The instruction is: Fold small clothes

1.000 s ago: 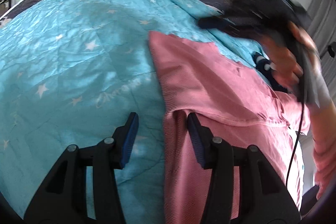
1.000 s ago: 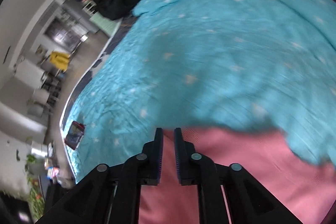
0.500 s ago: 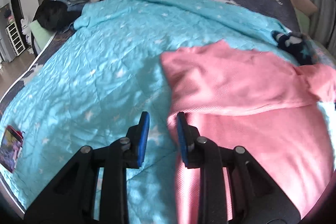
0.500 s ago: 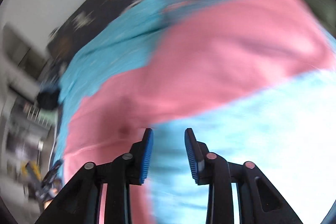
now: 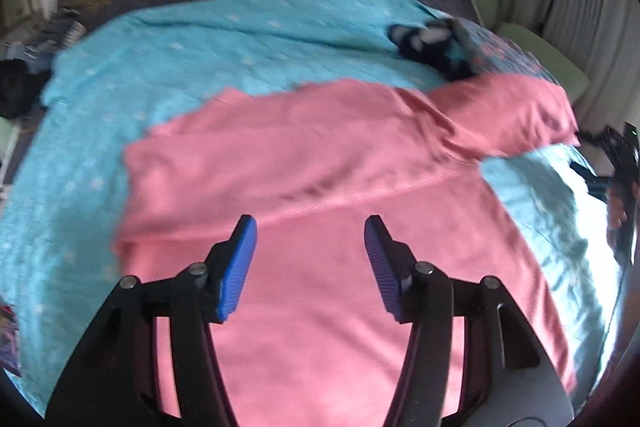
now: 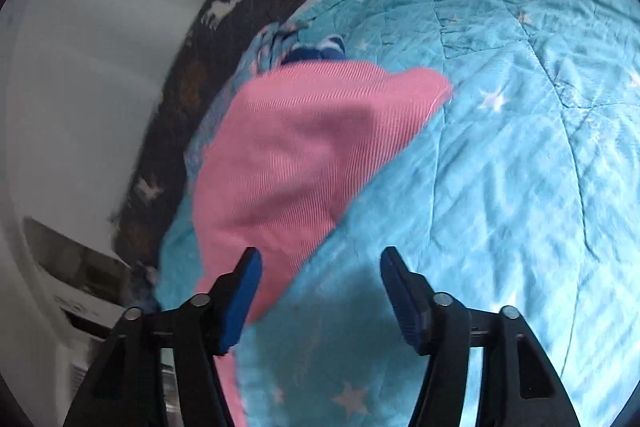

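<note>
A big blue blanket (image 5: 248, 39) with stars covers the bed. A pink shirt (image 5: 328, 307) lies flat on it, with one sleeve (image 5: 280, 151) folded across the top and the other sleeve (image 5: 516, 111) sticking out to the right. The shirt's long side runs away from the left gripper (image 5: 308, 259), which hangs right over it, jaws opening, nothing between them. The right gripper (image 6: 320, 287) is opening too, empty, just beside that loose sleeve (image 6: 304, 147), so it looks nearer for the next fold.

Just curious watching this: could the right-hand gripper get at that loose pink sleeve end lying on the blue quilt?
Probably yes. The right gripper hovers with jaws opening and nothing between them, and the pink sleeve lies uncovered on the quilt just ahead.
</note>
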A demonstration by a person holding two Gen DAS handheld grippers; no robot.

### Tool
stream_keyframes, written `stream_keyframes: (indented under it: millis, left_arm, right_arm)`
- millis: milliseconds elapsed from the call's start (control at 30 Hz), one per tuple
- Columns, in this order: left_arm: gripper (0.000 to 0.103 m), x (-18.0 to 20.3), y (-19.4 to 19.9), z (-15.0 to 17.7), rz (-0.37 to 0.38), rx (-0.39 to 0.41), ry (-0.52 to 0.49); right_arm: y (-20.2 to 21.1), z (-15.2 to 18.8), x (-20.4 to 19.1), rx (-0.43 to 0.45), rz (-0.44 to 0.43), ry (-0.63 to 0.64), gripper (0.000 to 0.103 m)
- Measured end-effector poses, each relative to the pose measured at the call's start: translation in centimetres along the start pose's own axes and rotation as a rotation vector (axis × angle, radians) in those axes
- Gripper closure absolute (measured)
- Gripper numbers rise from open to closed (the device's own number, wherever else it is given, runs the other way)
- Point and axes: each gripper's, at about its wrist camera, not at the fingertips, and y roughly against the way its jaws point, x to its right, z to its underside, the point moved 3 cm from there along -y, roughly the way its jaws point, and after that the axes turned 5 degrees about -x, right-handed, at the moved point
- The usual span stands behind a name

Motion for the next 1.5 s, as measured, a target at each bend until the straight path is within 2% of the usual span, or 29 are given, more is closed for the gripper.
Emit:
stream_keyframes:
  millis: [67, 100, 300, 333, 367, 400, 533, 633, 733, 833, 900, 967, 1000, 1067, 1100, 1167, 1267, 1300, 1367, 1433, 1500]
  left_arm:
    - [0.046, 1.3, -0.7, 0.3, 0.006, -0.023, -0.017]
    - [0.046, 1.8, -1.0, 0.4, 0.007, -0.031, -0.026]
    - [0.046, 2.3, -2.0, -0.1, 0.019, -0.055, -0.023]
    - [0.046, 2.2, -2.2, -0.3, 0.017, -0.055, -0.019]
    - [0.046, 2.0, -2.4, -0.4, 0.014, -0.055, -0.012]
    - [0.046, 1.8, -2.6, -0.5, 0.012, -0.057, -0.006]
    - [0.046, 1.1, -3.6, -0.7, 0.017, -0.074, 0.030]
    - [0.046, 0.7, -3.8, -0.9, 0.030, -0.072, 0.057]
    - [0.046, 0.4, -3.3, -1.1, 0.044, -0.054, 0.067]
    - [0.046, -0.5, -2.9, -1.2, 0.044, -0.036, 0.090]
    - [0.046, -1.6, -2.9, -1.2, 0.040, -0.029, 0.119]
    - [0.046, -2.6, -2.9, -1.1, 0.036, -0.026, 0.148]
    - [0.046, -3.4, -2.9, -1.0, 0.037, -0.024, 0.169]
    - [0.046, -4.7, -2.9, -0.7, 0.044, -0.021, 0.208]
    - [0.046, -5.2, -2.8, -0.5, 0.050, -0.018, 0.224]
    - [0.043, -6.7, -2.4, 0.0, 0.067, -0.006, 0.260]
    - [0.035, -8.8, -1.8, 1.2, 0.057, 0.007, 0.308]
    - [0.035, -9.7, -1.7, 1.9, 0.050, 0.005, 0.324]
    - [0.035, -11.0, -1.7, 3.1, 0.052, -0.011, 0.349]
    - [0.035, -11.8, -1.7, 4.2, 0.081, -0.022, 0.372]
    - [0.035, -11.8, -1.6, 4.9, 0.123, -0.028, 0.384]
  right_arm:
    - [0.1, -2.0, 1.7, 0.022, -0.105, -0.090, 0.030]
    - [0.0, -2.7, 2.0, 0.031, -0.131, -0.116, 0.028]
    - [-1.7, -6.3, 4.5, 0.060, -0.184, -0.239, 0.028]
    - [-1.8, -6.6, 4.6, 0.065, -0.186, -0.247, 0.039]
    - [-1.6, -6.7, 4.3, 0.084, -0.190, -0.242, 0.055]
    - [-1.3, -7.0, 4.0, 0.091, -0.181, -0.223, 0.090]
    - [0.7, -6.8, 1.7, 0.155, -0.093, -0.107, 0.096]
    - [2.6, -6.7, -1.8, 0.188, -0.079, -0.004, 0.096]
    - [4.2, -6.1, -7.9, 0.224, -0.060, 0.151, 0.096]
    - [3.9, -3.4, -16.9, 0.233, -0.031, 0.398, 0.096]
    - [2.4, 0.1, -23.4, 0.214, -0.027, 0.593, 0.096]
    - [-0.2, 5.2, -29.3, 0.157, -0.063, 0.777, 0.096]
    - [-1.5, 7.2, -31.0, 0.119, -0.084, 0.828, 0.096]
    - [-5.2, 12.9, -34.2, -0.001, -0.129, 0.948, 0.096]
    - [-7.6, 16.1, -35.2, -0.071, -0.121, 1.021, 0.096]
    - [-11.9, 21.7, -35.2, -0.195, -0.075, 1.138, 0.095]
    - [-17.5, 28.8, -32.1, -0.465, -0.006, 1.202, 0.093]
    - [-18.7, 30.1, -30.8, -0.539, 0.010, 1.191, 0.091]
    - [-19.3, 31.4, -28.2, -0.632, 0.024, 1.130, 0.088]
    - [-18.3, 31.3, -26.5, -0.643, 0.012, 1.080, 0.075]
    - [-17.2, 29.4, -24.6, -0.614, 0.029, 1.025, 0.065]
